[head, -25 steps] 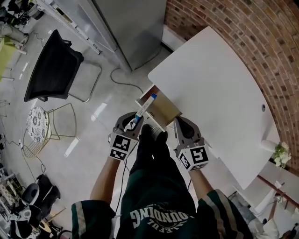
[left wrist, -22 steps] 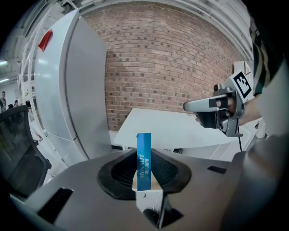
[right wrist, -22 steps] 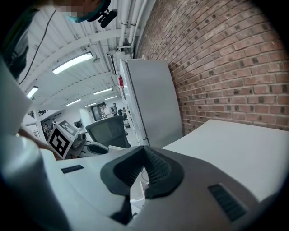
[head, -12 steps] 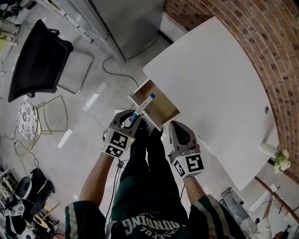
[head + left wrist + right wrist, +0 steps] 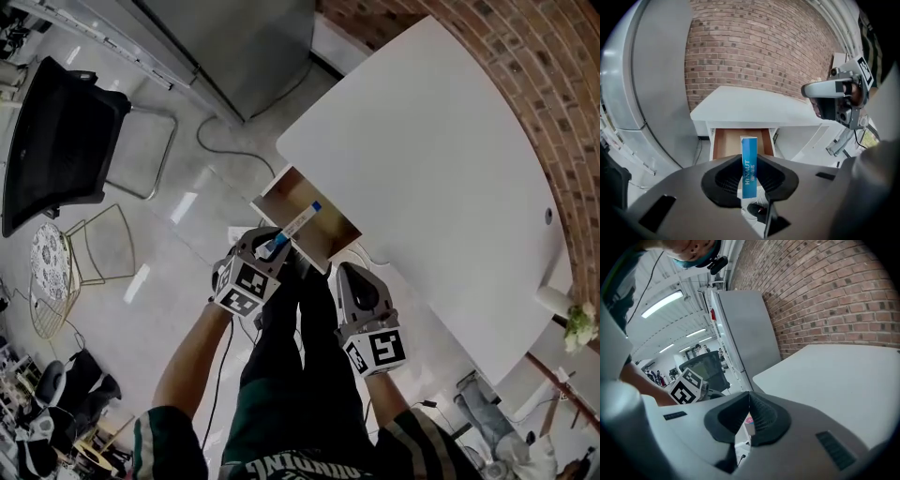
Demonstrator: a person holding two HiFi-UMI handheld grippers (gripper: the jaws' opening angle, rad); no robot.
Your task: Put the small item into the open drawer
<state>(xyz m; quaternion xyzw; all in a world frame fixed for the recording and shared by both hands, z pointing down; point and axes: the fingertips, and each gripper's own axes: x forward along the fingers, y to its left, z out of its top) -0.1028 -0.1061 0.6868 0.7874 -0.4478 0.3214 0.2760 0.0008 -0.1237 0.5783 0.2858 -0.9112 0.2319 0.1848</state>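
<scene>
Two tools are in my hands, both close to the front of the open drawer. Far left on the floor stands a black chair (image 5: 56, 141), with a wire stool (image 5: 66, 258) nearer to me. My left tool (image 5: 270, 246) is clamped on the small item, a slim blue-and-white box (image 5: 749, 164). The pads grip its lower part, and its length points out along the jaws toward the drawer (image 5: 281, 190). From the head view, the box's blue end shows over the drawer's front edge, and only the pads touch the box. The brown wooden drawer stands pulled out from under the white tabletop (image 5: 422, 159). Just right of the drawer's front corner hangs my right tool (image 5: 343, 274), jaws brought together with tips touching and nothing between them. Farther right, the tabletop runs up to a brick wall (image 5: 553, 84).
</scene>
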